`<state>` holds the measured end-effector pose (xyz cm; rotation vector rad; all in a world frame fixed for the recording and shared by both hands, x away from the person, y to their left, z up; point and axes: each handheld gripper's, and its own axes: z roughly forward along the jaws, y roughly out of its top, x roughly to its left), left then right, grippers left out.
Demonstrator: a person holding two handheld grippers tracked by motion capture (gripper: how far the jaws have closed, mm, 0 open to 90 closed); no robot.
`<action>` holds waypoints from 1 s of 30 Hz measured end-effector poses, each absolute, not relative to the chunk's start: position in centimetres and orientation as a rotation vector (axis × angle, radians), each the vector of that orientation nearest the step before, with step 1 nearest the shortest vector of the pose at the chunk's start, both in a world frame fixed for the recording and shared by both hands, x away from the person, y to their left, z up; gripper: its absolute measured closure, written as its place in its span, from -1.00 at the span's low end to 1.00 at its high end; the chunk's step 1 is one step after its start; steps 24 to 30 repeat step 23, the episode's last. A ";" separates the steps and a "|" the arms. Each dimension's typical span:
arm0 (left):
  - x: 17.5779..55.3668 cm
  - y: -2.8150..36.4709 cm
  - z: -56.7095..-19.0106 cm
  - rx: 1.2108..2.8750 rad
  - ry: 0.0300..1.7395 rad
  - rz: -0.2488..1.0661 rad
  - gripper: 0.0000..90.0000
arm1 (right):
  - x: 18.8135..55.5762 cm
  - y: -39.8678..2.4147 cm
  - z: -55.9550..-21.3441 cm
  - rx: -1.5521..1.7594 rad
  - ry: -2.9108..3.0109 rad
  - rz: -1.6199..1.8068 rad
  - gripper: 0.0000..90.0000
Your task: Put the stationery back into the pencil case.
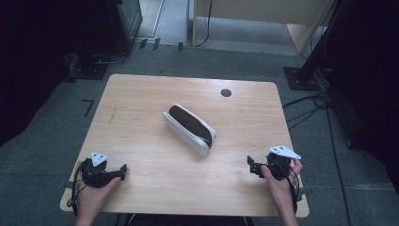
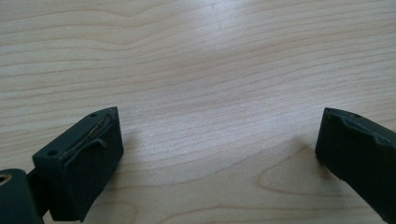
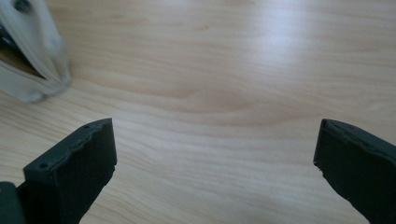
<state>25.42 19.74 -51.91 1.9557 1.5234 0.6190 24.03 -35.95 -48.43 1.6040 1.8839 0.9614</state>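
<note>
Your right gripper rests low at the table's near edge with its jaws spread wide and nothing between them; your left gripper stands equally wide and empty over bare wood. The white case lies ahead of the right gripper and off to its left, near but apart, closer to it than to the left one. Its long axis runs diagonally, near end pointing toward your right hand. It is a white oblong pouch with a dark brown top.
</note>
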 end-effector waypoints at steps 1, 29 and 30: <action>25.4 19.7 -51.9 1.956 1.523 0.619 -0.98 | 23.9 -36.1 -48.9 1.617 1.883 0.951 -1.00; 25.3 19.1 -51.9 1.953 1.524 0.619 -0.98 | 22.9 -35.9 -52.6 1.636 1.920 0.831 -0.98; 25.3 19.1 -51.9 1.953 1.524 0.619 -0.98 | 22.9 -35.9 -52.6 1.636 1.920 0.831 -0.98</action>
